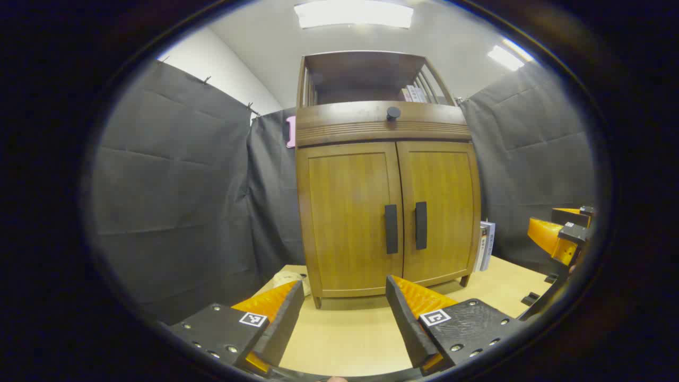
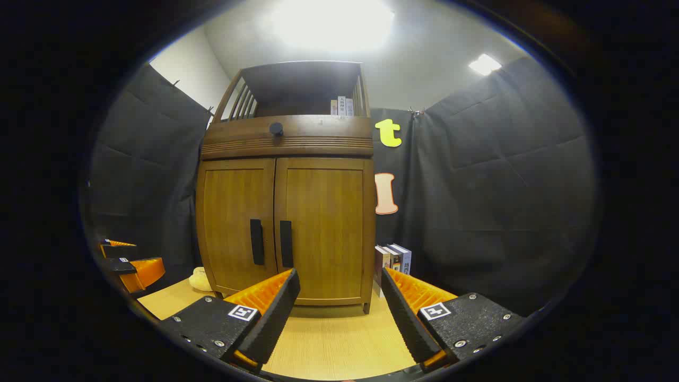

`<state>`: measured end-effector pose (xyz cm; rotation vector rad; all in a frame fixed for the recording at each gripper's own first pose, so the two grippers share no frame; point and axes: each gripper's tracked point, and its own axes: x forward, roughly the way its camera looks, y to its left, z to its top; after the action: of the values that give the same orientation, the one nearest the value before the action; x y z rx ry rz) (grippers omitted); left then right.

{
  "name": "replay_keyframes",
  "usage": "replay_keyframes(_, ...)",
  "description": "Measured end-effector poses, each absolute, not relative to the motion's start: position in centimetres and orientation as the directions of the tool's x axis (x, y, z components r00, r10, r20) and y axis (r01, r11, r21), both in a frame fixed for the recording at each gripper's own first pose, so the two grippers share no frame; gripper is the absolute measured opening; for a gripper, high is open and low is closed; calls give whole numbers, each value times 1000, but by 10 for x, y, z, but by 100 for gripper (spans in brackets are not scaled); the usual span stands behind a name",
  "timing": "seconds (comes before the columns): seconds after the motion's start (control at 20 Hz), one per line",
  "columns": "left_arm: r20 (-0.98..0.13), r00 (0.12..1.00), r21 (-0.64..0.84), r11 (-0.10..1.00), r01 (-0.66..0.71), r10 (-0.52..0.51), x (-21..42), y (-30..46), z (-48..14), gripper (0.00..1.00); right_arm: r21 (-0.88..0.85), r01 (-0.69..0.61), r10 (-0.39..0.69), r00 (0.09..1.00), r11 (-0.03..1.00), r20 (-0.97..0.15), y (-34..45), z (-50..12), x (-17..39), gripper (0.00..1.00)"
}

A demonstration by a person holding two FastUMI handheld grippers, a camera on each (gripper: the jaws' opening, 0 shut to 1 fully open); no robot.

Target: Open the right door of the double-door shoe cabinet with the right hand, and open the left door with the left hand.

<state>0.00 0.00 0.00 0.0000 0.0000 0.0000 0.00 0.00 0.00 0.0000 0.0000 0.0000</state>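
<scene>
Shoe cabinet [image 2: 284,223] doors were both closed, so nothing of the task looked done. The right gripper [image 2: 339,307] was spread and empty, short of the cabinet, with the right door's handle [image 2: 286,243] at its eleven o'clock. The left gripper [image 1: 345,313], likewise spread, had the left door's handle [image 1: 391,228] at one o'clock. Both pulls remained.

Likely a cloth-walled test booth [image 1: 175,175], ceiling light panels [image 1: 353,14]

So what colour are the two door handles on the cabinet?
Black: both vertical bar handles on the brown wooden cabinet, clearest in the left gripper view.
</scene>
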Motion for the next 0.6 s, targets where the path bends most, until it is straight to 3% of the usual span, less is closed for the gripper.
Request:
replay_keyframes(0.1, 8, 1000, -7, 1000, 0, 0, 1, -2, 0, 94, 0, -3, 3, 1000, 1000, -1, 2, 0, 0, 95)
replay_keyframes(0.15, 11, 1000, -13, 1000, 4, -4, 1, -2, 1, 88, 1, -2, 2, 1000, 1000, -1, 4, 0, 1, 96)
replay_keyframes(0.6, 16, 1000, -22, 1000, 18, -18, 15, 0, 5, 88, 15, -7, 8, 1000, 1000, -17, 18, -3, 5, 95)
